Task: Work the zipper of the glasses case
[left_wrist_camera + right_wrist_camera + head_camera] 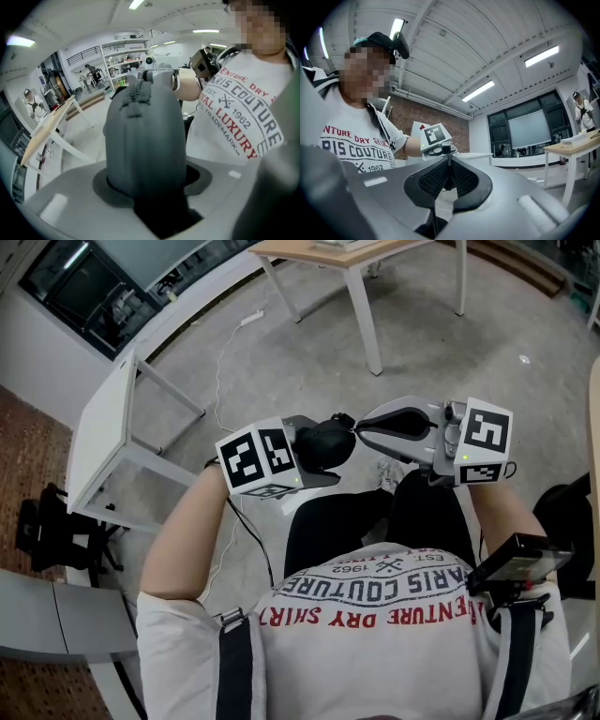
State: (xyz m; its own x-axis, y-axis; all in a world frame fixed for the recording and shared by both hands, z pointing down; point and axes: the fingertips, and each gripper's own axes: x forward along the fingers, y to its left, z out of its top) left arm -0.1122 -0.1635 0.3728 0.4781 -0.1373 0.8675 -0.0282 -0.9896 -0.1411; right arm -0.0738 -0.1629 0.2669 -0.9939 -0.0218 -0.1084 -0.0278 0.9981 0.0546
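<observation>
At the centre of the head view, in front of the person's chest and well above the floor [309, 362], the glasses case [328, 441] is held in mid-air between the two tools. The left gripper [314, 457] has its fingers clamped on the case's lower end. In the left gripper view the grey shell stands up out of the fingers, with the zipper [137, 91] running over its top. That hold seems meant to brace the case so the zipper line faces the other tool.

The right gripper [364, 430] comes in from the right of the frame, about level. Its fingers are pressed almost together, pinching the zipper pull [448, 172], a thin dark strip that shows between the ribbed pads in the right gripper view. A narrow pinch like this suits dragging the slider along the seam while the other tool resists.

Nothing stands between the two tools. A wooden desk [361, 296] on white legs is at the upper centre of the frame. A white desk [98, 432] is at the left, and a power strip [251, 319] with its cable lies on the floor at the upper left. All are well apart from the case. Closest to the work is the person's own body, just below it in the frame, with a dark device [516, 563] at the lower right.
</observation>
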